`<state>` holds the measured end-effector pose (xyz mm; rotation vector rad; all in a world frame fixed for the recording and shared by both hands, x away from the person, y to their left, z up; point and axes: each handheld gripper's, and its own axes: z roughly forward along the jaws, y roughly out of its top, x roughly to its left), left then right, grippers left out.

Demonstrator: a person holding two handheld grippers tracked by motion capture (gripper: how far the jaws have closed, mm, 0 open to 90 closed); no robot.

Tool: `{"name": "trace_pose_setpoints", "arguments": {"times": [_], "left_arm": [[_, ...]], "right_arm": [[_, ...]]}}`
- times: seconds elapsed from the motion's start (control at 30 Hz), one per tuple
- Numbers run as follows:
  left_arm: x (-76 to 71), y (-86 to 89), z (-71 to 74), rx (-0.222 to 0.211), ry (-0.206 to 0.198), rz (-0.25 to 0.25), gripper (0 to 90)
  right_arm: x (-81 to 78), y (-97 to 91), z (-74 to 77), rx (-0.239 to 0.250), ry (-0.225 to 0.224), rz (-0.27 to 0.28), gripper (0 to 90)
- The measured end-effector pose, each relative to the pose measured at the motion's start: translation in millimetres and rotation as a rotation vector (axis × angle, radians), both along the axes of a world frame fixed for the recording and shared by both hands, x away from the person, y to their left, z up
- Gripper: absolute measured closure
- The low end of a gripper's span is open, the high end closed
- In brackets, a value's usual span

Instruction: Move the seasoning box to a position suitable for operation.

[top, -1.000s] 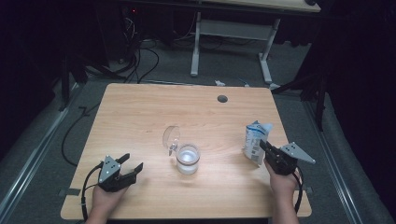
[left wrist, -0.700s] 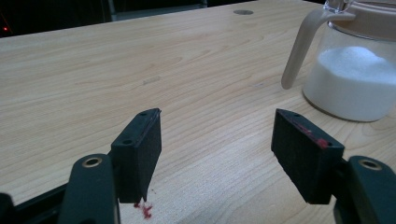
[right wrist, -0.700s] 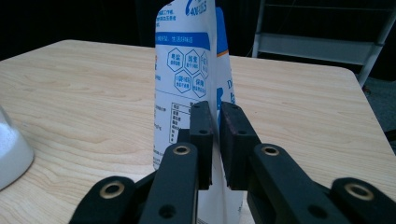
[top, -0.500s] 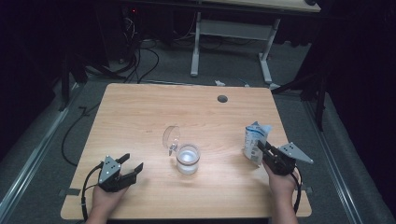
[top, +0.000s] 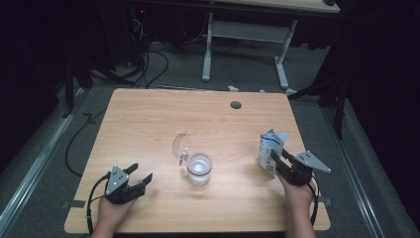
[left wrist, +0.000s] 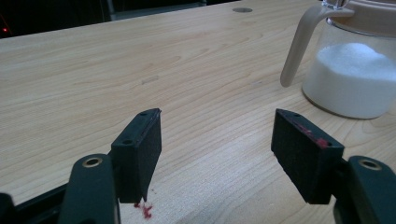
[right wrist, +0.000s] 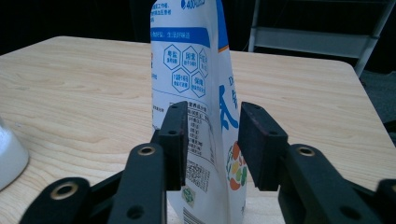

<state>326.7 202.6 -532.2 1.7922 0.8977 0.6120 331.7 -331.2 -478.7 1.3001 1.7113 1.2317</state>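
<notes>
One white-and-blue pouch (top: 271, 148) upright at right of the table (top: 148, 119), between right gripper's (top: 275, 159) just-opening jaws, one lidded jar (top: 199, 168) at centre, left gripper (top: 138, 175) lower left, jaws apart, empty.

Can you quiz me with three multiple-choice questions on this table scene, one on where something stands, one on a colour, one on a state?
1. Where does the white and blue pouch stand?
A. at the person's right side of the table, by the right gripper
B. beside the left gripper
C. on the floor

2. What colour is the powder in the glass jar?
A. red
B. white
C. green

3. How does the jar's lid stand?
A. screwed shut
B. lying across the table
C. flipped open

Answers:
1. A, the right gripper's jaws flank the standing pouch, having just been opening, with a gap at one pad.
2. B, the left gripper view shows white powder.
3. C, the lid tilts up behind the rim.
</notes>
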Motion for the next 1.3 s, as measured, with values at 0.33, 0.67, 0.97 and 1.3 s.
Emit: {"name": "trace_pose_setpoints", "arguments": {"times": [0.33, 0.67, 0.97, 1.3], "left_arm": [[0.7, -0.8, 0.0, 0.004, 0.011, -0.006, 34.0], [1.1, -1.5, 0.0, 0.013, 0.021, -0.009, 34.0], [0.5, -3.5, 0.0, 0.033, 0.016, -0.016, 34.0], [0.6, -5.4, -0.1, 0.047, 0.019, -0.023, 34.8]], "right_arm": [[-3.3, 0.2, 0.5, -0.005, 0.029, -0.010, 54.5], [-19.2, -2.0, -0.8, -0.029, 0.038, -0.043, 52.1], [-34.6, -3.2, 1.9, -0.032, 0.023, -0.061, 50.8], [-43.3, 2.2, -3.2, -0.057, 0.027, -0.062, 51.0]]}}
